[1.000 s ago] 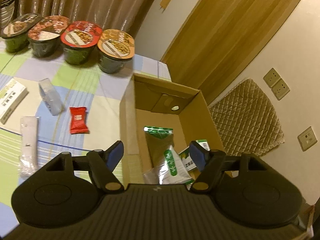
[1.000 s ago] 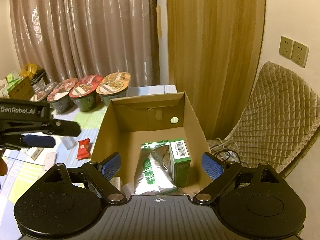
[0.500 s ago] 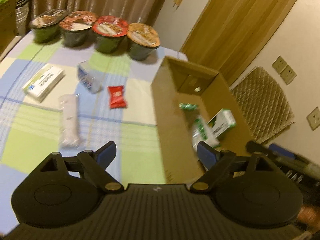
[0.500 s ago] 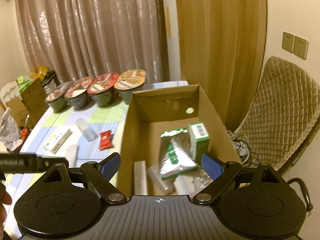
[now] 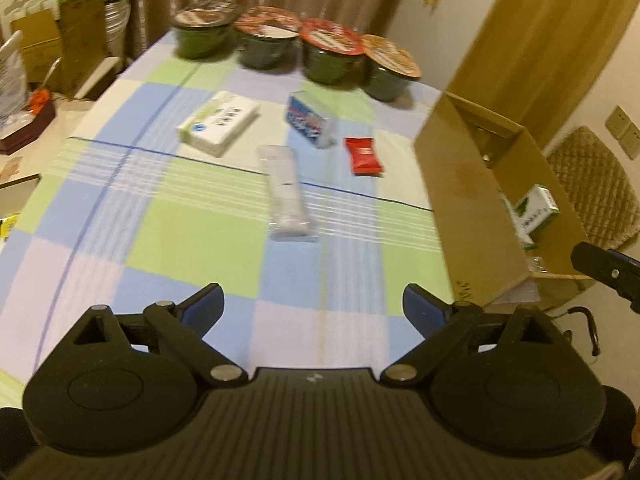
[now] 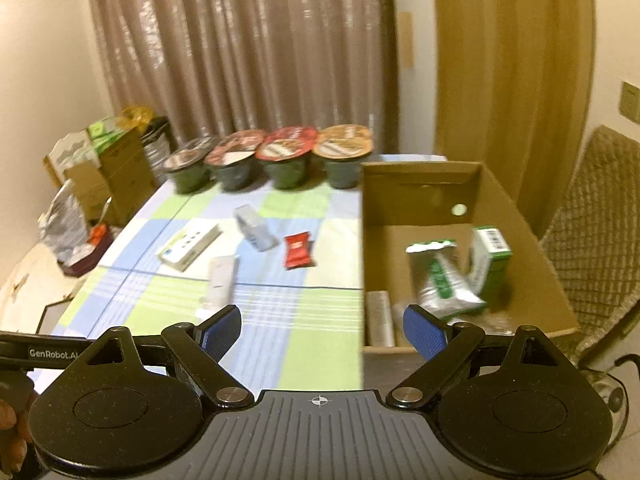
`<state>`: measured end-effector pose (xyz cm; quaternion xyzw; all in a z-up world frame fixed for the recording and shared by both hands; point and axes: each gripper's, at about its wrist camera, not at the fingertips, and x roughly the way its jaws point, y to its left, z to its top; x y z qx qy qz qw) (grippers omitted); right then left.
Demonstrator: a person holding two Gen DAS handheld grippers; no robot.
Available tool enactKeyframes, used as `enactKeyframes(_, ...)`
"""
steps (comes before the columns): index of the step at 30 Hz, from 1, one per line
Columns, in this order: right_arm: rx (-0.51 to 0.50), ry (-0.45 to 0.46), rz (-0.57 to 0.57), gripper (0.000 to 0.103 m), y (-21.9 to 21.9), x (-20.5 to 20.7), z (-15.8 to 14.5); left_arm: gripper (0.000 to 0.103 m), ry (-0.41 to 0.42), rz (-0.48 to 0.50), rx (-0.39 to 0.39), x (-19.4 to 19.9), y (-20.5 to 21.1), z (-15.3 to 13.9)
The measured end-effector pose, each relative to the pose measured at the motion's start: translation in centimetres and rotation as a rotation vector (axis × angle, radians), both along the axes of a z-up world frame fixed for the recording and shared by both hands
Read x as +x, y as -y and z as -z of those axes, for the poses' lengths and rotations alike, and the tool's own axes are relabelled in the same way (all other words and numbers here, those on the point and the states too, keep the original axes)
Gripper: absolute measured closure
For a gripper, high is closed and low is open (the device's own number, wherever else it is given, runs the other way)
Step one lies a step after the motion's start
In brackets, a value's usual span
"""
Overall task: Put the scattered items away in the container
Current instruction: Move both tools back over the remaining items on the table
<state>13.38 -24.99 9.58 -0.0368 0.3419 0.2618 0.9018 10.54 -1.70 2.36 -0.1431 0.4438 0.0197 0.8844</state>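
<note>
1. A checked blue, green and white tablecloth covers the table, with curtains behind and a wooden door to the right.
2. Left to right on the cloth lie a white flat box, a long white sachet, a clear blue-printed packet and a red snack packet, all apart from each other.
3. Four lidded instant-noodle bowls stand in a row at the far edge.
4. The cardboard box sits at the table's right end; from the right wrist view it holds a silver-green pouch, a green carton and a pale wrapped roll.
5. The left gripper hangs above the near cloth, spread wide and empty; the right gripper is likewise released and holds nothing.
6. The step seems to be reaching for the next loose item, probably the sachet, which is nearest. Come down across its narrow width, pinch at mid-length so it does not droop, then lift clear of the box wall before letting go.
7. Both views are motion-blurred, so no print is legible. In the left wrist view the near box wall hides most of the contents. Whether the bowls belong to the tidying cannot be told.
</note>
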Motion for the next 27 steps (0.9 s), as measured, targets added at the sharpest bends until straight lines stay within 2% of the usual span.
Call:
enactKeyframes(6,-0.019,-0.003,-0.055,0.010,-3.0,-0.2,0.6,0.002,-0.001,-0.037,0.027,-0.7,-2.1,0.4)
enactKeyframes(12,-0.057,-0.011,-0.084,0.010,-4.8,0.1,1.6,0.002,-0.012,-0.065,0.032,0.0,-3.4,1.7)
enactKeyframes(25,-0.063,-0.045,-0.110,0.010,-8.5,3.2,3.8,0.002,0.001,-0.057,0.050,2.6,-4.4,3.5)
enactKeyframes(27,-0.059,-0.044,-0.109,0.010,-9.1,4.0,4.0,0.002,0.013,-0.046,0.078,3.1,-4.2,3.7)
